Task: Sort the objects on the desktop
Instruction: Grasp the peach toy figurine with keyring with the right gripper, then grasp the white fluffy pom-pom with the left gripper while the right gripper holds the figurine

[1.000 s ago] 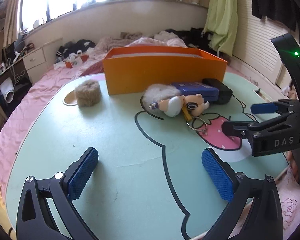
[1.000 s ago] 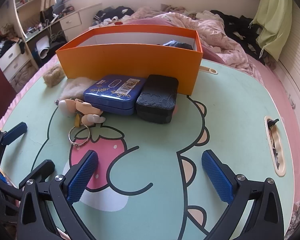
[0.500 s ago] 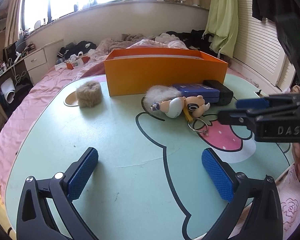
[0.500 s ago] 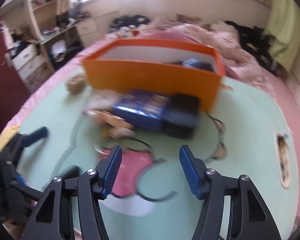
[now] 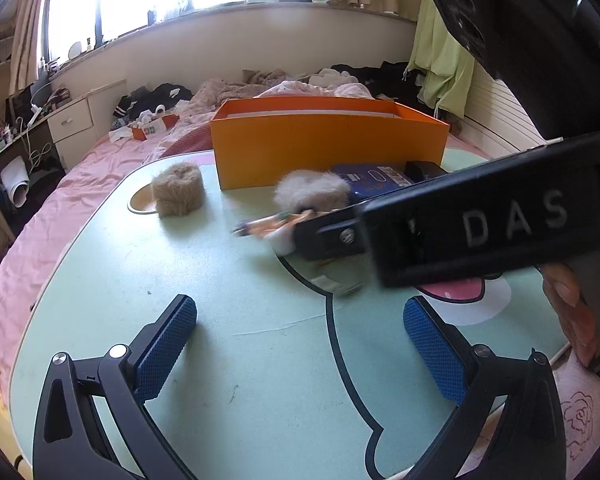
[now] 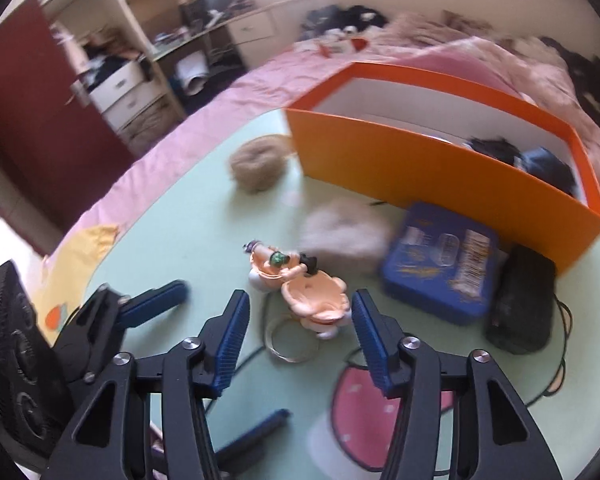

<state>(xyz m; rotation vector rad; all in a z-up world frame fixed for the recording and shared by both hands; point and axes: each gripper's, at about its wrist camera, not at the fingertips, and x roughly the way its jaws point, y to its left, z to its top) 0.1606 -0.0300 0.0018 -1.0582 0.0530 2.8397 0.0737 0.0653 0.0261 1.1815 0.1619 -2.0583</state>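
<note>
While my right hand-held gripper (image 6: pixel 298 322) closes, nothing pinched yet, I'll take the light, stiff keychain figure (image 6: pixel 314 304) by its body.

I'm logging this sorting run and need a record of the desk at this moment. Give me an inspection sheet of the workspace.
Surface: green cartoon-print table, standing on a pink bed.
Job's things: orange box with dark items inside; blue tin; black case; toy keychain; two fur scrunchies.
Clutter: nothing seen on the table beyond these.
Grippers: left gripper open, nothing between its fingers; right gripper closing, the keychain between its fingers, not yet pressed.
Cables: none on the table.
Surroundings: clothes on the bed, drawers, window.
</note>
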